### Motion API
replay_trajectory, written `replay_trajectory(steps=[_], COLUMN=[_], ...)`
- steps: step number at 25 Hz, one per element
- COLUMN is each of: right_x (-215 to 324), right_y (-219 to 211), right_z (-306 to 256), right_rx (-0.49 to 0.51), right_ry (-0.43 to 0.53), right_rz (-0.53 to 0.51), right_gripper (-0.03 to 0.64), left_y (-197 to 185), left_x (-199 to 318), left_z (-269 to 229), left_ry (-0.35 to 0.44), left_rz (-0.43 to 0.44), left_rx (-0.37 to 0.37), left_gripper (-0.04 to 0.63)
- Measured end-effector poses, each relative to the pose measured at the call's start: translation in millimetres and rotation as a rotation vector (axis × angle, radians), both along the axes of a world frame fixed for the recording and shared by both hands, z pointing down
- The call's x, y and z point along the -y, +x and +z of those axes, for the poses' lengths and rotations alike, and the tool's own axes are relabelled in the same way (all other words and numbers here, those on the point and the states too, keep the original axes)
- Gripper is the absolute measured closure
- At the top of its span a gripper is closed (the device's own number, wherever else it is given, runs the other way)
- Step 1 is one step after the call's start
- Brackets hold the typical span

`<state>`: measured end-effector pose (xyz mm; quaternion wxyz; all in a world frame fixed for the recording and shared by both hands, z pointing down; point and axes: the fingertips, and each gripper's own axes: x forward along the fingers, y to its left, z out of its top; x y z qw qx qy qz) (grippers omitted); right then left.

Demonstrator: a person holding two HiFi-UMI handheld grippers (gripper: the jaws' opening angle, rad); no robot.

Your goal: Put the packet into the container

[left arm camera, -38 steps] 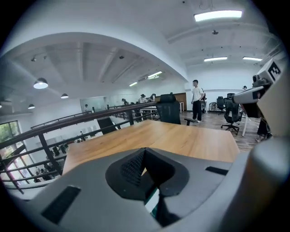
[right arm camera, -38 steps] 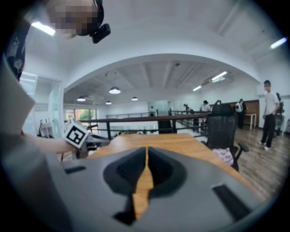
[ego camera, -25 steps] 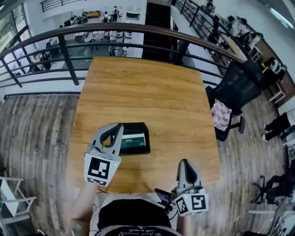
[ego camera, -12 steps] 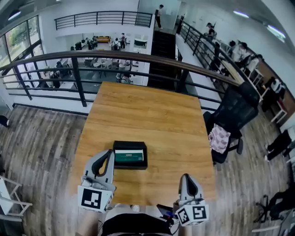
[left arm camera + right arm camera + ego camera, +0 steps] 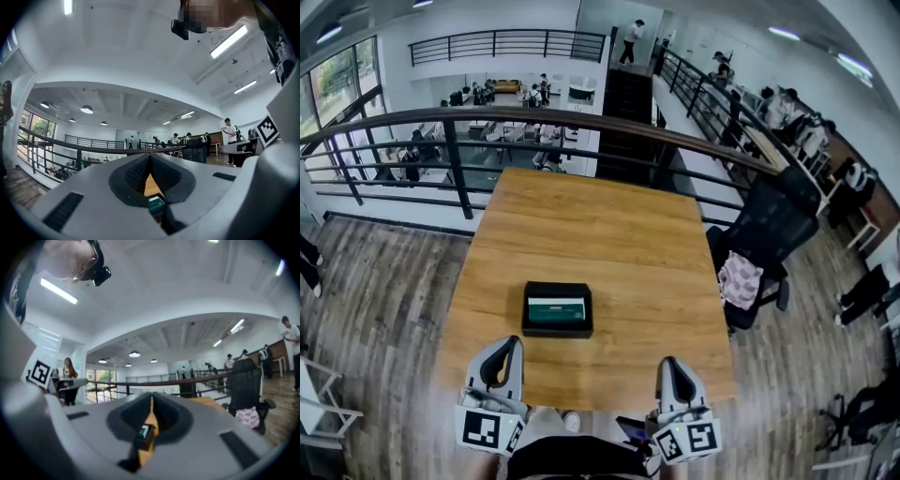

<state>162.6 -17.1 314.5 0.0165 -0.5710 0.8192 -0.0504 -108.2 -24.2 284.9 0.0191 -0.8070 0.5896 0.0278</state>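
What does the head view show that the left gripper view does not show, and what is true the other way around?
Only the head view: the whole table top, and the green packet lying inside the black container, seen from above.

Only the left gripper view: the ribbed pads of the left hand-held gripper shut together with nothing between them, and the camera on the person's head.

Both: the container with the packet, the railing, and people in the background.
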Motion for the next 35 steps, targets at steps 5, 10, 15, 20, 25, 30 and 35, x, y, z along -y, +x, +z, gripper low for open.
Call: replay_trajectory(steps=[5, 10, 15, 20, 25, 30, 35], right_x=[-6.0, -8.1, -12.8, -14.6, -15.6, -15.2, -13.8], right_y=[7.8, 14.4, 18.9, 15.5, 13.2, 14.6, 17.7], right_z=[-14.2, -22.5, -17.5, -11.0, -0.2, 4.2, 4.6], right_rx=[-0.011, -0.017, -0.037, -0.064, -0.082, -0.088, -0.094], right_ry=[0.027, 0.015, -0.003, -0.024, -0.049, -0.066, -0.069], right_rz=[-0.009, 0.000, -0.010, -0.025, -0.030, -0.021, -0.011], right_gripper=[0.578, 0.578, 0.578, 0.578, 0.579, 0.580, 0.580], left_y=[9.4, 9.2, 6.4, -1.8, -5.5, -4.0, 0.0], left_x=[-18.0, -24.3, -33.5, -36.2, -35.5, -31.7, -28.3], left_z=[2.2, 3.3, 13.8, 17.8, 26.1, 28.2, 30.3], left_ry=[-0.013, -0.028, -0.038, -0.036, -0.052, -0.067, -0.075], left_rz=[0.002, -0.012, -0.041, -0.075, -0.081, -0.072, -0.057], left_rx=[-0.029, -0.033, -0.010, -0.017, -0.018, -0.017, -0.010], left_gripper=[0.568, 0.568, 0.568, 0.568, 0.568, 0.568, 0.568])
